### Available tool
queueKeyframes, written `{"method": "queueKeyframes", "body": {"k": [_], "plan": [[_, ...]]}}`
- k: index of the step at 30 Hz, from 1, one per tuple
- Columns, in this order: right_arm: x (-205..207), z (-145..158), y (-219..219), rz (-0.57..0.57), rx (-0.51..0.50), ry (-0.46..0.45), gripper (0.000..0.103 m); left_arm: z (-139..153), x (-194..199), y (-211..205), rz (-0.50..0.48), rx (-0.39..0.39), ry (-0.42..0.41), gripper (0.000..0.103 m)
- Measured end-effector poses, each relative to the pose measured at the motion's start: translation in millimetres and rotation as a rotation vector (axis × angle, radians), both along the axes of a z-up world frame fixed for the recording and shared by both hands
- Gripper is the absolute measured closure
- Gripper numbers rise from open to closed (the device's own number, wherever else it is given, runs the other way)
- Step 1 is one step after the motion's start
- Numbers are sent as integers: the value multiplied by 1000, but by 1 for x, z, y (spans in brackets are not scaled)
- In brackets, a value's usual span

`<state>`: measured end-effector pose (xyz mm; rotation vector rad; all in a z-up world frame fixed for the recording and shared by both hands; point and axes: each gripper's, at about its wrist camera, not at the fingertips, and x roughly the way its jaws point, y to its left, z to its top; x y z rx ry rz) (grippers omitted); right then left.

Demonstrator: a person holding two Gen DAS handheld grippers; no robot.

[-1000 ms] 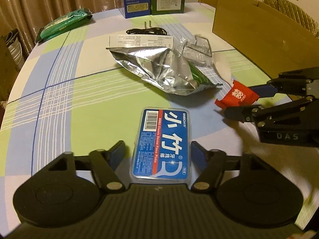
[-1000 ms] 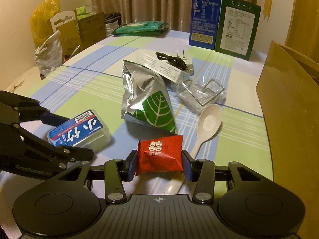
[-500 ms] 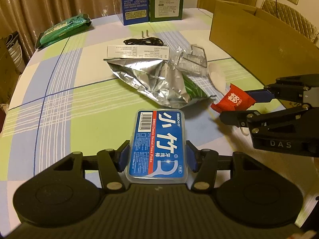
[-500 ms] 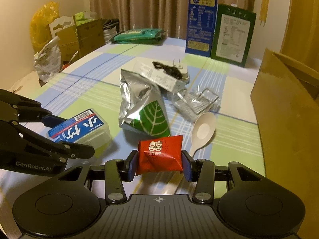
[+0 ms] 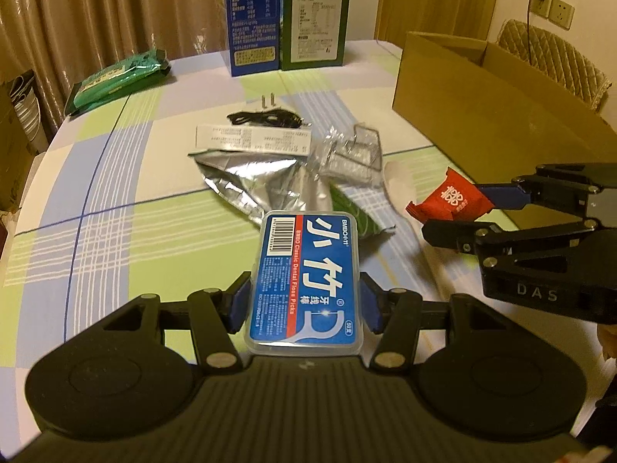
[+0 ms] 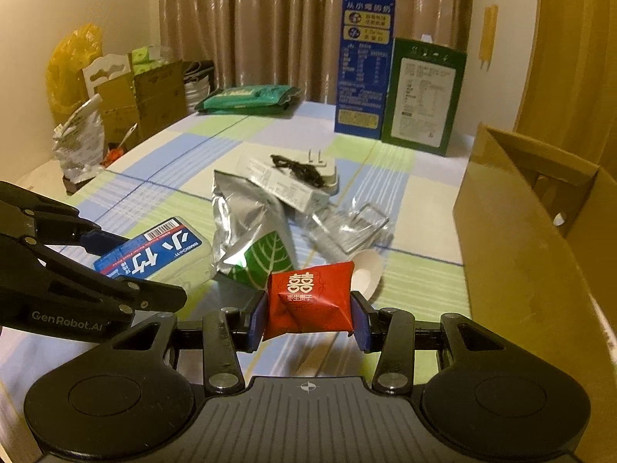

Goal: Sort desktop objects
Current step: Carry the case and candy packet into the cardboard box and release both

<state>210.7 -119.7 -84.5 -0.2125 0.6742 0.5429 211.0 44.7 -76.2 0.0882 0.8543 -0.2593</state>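
Floss box [image 5: 308, 281] now sits clamped in the left gripper [image 5: 304, 303], whose jaws have just closed on it, lifted off the counter [image 5: 115, 231]. Right gripper [image 6: 308, 318] holds the red packet [image 6: 310, 301] aloft. Both seem ready for the carton [image 5: 482, 108].

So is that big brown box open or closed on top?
Open. The cardboard box shows no lid on top, and its inner walls are visible past the rim. What is inside stays hidden from both views.

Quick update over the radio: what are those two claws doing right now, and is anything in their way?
Left gripper shut on floss pick box. Right gripper shut on red candy packet. Both off the table. Cardboard box open at right, way clear.
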Motion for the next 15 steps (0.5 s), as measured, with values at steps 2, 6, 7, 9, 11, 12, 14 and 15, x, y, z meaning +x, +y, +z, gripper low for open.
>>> {"method": "queueKeyframes", "body": {"k": [2, 6, 7, 9, 11, 12, 14, 15], "plan": [[0, 3, -3, -9, 5, -8, 61, 3, 1, -3, -2, -9, -4, 52], [-1, 12, -9, -25, 15, -32, 61, 9, 3, -10, -12, -16, -17, 52], [0, 14, -11, -30, 17, -39, 61, 11, 4, -12, -14, -17, -20, 52], [0, 18, -14, -39, 20, -50, 61, 15, 5, -17, -20, -20, -26, 52], [0, 22, -18, -53, 29, -58, 61, 19, 7, -23, -25, -22, -31, 52], [0, 24, -20, -59, 32, -63, 61, 21, 8, -26, -28, -24, -34, 52], [0, 29, -25, -74, 40, -74, 61, 24, 10, -32, -33, -26, -38, 52], [0, 32, -28, -83, 46, -79, 61, 26, 11, -35, -36, -28, -40, 52]]}}
